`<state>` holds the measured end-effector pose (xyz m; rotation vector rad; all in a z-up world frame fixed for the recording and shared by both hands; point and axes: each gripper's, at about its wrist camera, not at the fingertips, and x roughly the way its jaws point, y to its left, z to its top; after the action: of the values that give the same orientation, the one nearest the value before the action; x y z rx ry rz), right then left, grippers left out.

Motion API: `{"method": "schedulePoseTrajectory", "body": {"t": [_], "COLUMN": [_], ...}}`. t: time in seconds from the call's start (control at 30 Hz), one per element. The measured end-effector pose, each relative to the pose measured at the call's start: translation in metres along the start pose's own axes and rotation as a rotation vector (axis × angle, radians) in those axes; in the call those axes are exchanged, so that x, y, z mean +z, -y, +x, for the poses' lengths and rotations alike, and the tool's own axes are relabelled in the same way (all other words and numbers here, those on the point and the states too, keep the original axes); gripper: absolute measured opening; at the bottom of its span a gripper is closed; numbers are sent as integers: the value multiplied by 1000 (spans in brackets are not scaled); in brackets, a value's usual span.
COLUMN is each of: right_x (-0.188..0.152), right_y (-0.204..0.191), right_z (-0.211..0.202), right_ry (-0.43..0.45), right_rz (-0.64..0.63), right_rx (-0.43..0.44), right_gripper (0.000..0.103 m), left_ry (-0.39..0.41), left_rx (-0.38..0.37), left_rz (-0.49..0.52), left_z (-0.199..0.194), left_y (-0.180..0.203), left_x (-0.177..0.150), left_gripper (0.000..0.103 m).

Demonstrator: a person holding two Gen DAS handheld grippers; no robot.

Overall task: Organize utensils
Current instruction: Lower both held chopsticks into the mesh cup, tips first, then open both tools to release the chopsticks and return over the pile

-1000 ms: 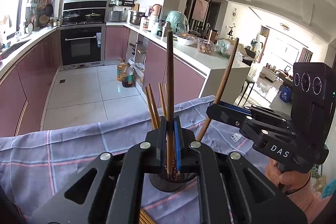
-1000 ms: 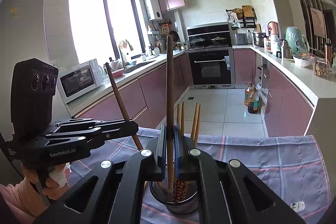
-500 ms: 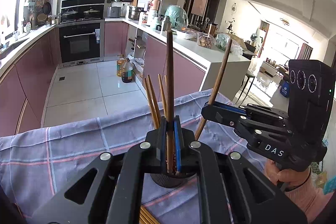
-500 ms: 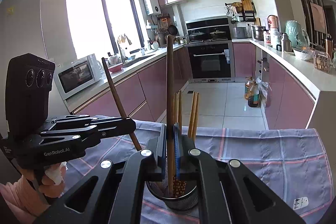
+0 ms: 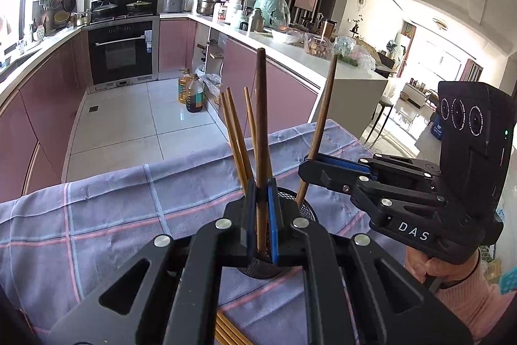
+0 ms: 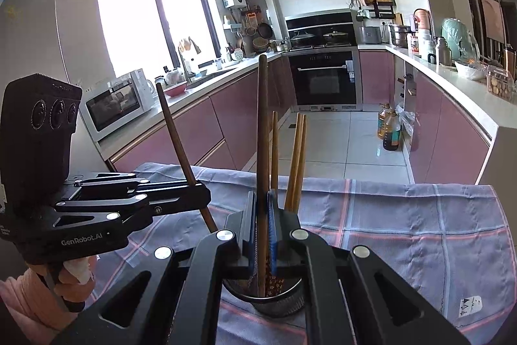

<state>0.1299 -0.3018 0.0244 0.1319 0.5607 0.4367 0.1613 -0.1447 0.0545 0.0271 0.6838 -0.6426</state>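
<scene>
in a pink-cabinet kitchen, a person held 2 black grippers over a mesh utensil cup (image 6: 278,301) that stood on a lilac checked cloth (image 6: 404,215). the left gripper (image 5: 262,219) was clamped narrow on 1 dark chopstick (image 5: 261,118), upright, its lower end down inside the cup. the right gripper (image 6: 262,228) was likewise pinched tight on a second dark chopstick (image 6: 262,125), also reaching into the cup. from the left wrist view, the right-held stick leaned in from the right, its tip at the cup's rim. 3 lighter bamboo chopsticks (image 5: 236,131) already stood in the cup, leaning slightly. more bamboo sticks (image 5: 227,330) lay on the cloth near the bottom edge of the left view.
</scene>
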Motion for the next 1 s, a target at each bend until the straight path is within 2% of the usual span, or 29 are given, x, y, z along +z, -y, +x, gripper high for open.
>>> {"method": "schedulePoseTrajectory", "body": {"t": [0.3, 1.0], "right_x": [0, 4], "right_y": [3, 11], "right_z": [6, 33], "right_ry": [-11, -40], "right_rz": [15, 65], "right_rx": [-5, -19], "right_gripper": [6, 8], "left_ry": [-25, -28], "left_rx": [11, 12], "left_rz": [-3, -35], "left_z": [18, 40], "left_y": [-1, -11], "left_x": [-4, 0], "left_gripper": [8, 8]}}
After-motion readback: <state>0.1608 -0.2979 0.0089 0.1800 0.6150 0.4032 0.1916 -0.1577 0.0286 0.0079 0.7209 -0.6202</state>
